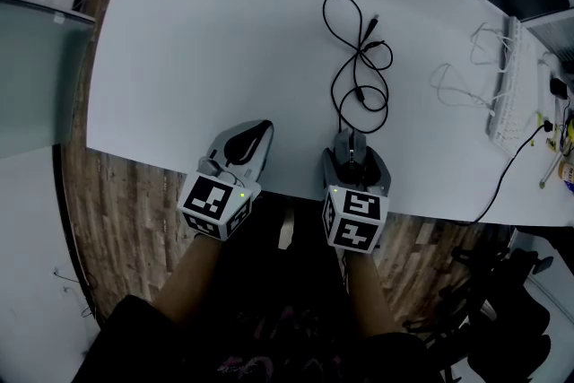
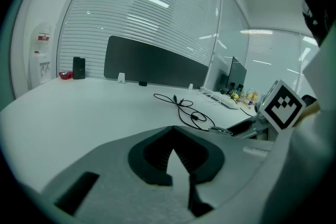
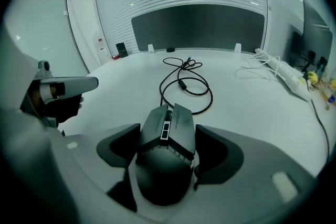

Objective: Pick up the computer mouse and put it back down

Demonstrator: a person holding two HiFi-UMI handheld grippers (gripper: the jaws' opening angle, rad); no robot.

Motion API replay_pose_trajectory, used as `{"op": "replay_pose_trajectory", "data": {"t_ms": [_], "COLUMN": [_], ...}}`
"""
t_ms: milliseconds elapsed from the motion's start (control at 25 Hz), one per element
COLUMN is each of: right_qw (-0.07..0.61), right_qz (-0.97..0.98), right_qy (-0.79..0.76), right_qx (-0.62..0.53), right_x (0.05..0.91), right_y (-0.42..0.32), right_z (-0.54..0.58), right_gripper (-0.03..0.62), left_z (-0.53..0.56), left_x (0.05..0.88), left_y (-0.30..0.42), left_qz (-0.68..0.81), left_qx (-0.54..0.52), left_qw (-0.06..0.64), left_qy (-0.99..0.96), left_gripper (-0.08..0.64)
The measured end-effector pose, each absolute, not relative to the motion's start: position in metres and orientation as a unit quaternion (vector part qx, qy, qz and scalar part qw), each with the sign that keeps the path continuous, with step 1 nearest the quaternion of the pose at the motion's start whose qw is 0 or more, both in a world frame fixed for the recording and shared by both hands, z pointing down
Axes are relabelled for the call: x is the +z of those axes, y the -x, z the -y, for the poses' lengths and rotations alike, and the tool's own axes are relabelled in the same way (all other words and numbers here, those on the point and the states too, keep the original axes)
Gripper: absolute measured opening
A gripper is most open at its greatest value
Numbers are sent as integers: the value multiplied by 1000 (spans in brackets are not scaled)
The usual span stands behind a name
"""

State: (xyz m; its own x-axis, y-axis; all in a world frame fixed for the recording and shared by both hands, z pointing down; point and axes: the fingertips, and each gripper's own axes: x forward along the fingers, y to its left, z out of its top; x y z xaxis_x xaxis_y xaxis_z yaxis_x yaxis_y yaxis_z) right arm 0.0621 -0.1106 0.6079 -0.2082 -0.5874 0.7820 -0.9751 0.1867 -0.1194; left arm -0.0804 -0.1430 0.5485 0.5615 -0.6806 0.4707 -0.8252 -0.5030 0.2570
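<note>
A dark angular computer mouse (image 3: pixel 164 160) sits between the jaws of my right gripper (image 3: pixel 167 140), and both pads lie against its sides. Its black cable (image 3: pixel 184 81) runs away in loops across the white table (image 1: pixel 179 58). In the head view the right gripper (image 1: pixel 355 150) stands at the table's front edge with the mouse (image 1: pixel 352 161) partly hidden inside it. My left gripper (image 1: pixel 258 134) rests to its left near the same edge, jaws together and nothing in them; in its own view the left gripper (image 2: pixel 172 136) shows only table beyond.
A white power strip (image 1: pixel 504 94) with white cords lies at the table's right end, with small items beyond it. A dark screen panel (image 3: pixel 197 26) runs along the far edge. Wood-pattern floor (image 1: pixel 126 202) shows below the front edge.
</note>
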Motion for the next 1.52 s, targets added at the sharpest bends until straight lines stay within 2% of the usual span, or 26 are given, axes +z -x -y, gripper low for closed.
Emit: {"op": "replay_pose_trajectory", "data": {"t_ms": [720,1160,1520], "right_qw": [282,219,168], "right_qz": [708,728,744], "right_qy": [-565,-581,-596], "right_qx": [317,288,250], "right_x": [600,563,506], "right_y": [-66,-74,-90], "right_z": [107,118,129], "right_gripper": [316,316,314], "left_z": [141,146,157], "left_x": [544,526,481], "left_y": [84,68,51], "left_qz": [442,430,428], "left_qx": [152,138,112], "left_qw": [226,210,172], "left_qy": [-855,-867,-880], "left_gripper": [-2,-2,-2]}}
